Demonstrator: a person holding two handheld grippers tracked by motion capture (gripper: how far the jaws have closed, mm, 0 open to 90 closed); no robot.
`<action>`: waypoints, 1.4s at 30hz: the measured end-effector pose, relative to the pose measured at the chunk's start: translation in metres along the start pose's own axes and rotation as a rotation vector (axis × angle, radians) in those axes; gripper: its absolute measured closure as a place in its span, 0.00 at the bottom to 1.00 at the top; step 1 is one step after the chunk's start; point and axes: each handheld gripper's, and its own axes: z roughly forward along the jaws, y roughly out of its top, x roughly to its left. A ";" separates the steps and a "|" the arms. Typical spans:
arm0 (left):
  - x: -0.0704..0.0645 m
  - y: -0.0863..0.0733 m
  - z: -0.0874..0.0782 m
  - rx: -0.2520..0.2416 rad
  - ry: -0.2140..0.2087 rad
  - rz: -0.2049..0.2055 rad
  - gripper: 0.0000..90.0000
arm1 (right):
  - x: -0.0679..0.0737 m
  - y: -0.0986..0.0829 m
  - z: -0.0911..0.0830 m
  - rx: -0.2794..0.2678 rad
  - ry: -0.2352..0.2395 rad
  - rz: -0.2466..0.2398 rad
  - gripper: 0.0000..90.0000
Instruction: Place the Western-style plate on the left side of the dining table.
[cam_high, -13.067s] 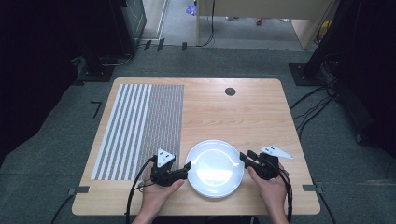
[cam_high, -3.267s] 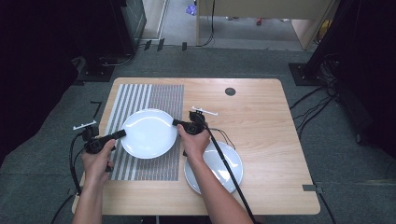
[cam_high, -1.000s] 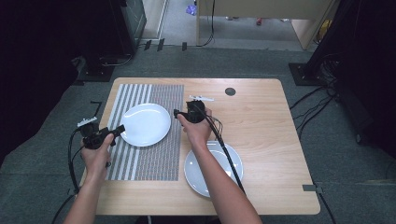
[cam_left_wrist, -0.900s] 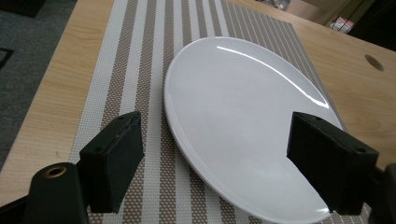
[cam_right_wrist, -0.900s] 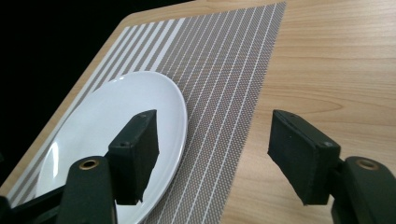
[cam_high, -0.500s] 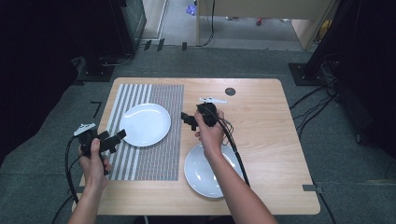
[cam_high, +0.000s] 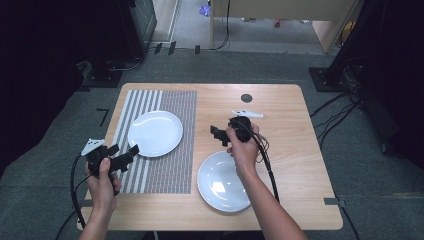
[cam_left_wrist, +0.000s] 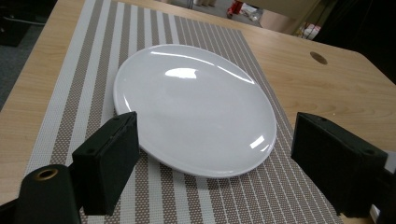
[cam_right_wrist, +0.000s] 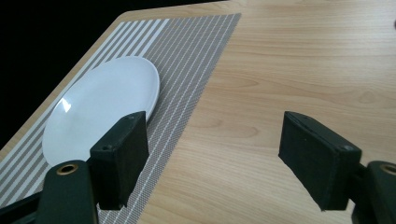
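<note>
White glazed ceramic sits flat on the striped placemat (cam_high: 165, 145): the plate (cam_high: 155, 133) lies on the mat's far half, its rim fully on the weave and clear of both my grippers. My left gripper (cam_high: 119, 161) hangs near the mat's near-left corner with its jaws spread wide and nothing between them; in the left gripper view the plate (cam_left_wrist: 194, 107) rests just beyond the jaws, untouched. My right gripper (cam_high: 218, 135) hovers over bare tabletop (cam_high: 280, 115) to the right of the mat, likewise released, jaws apart and empty, with the plate (cam_right_wrist: 100, 105) off to their left in the right gripper view. A second plate (cam_high: 223, 181) waits on the bare wood near my right forearm, and I judge that one to be next. To do this well, I should keep the jaws wide as I draw away so no pad clips the rim and skates the placed plate across the mat. For the second plate, I would come in low from opposite sides, slip each lower jaw under the rim where it lifts off the wood, and close both grippers evenly; glazed ceramic is slick, so an uneven pinch could let it tip or slide out.
</note>
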 end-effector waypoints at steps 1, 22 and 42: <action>0.001 -0.002 0.000 0.003 0.001 -0.005 0.17 | -0.001 -0.001 -0.002 -0.001 0.000 0.002 0.27; 0.005 -0.027 -0.029 -0.027 0.026 0.037 0.16 | -0.043 -0.029 -0.056 -0.037 -0.042 -0.009 0.25; 0.036 -0.068 -0.039 -0.008 0.114 0.033 0.16 | -0.092 -0.077 -0.092 -0.052 -0.088 0.058 0.24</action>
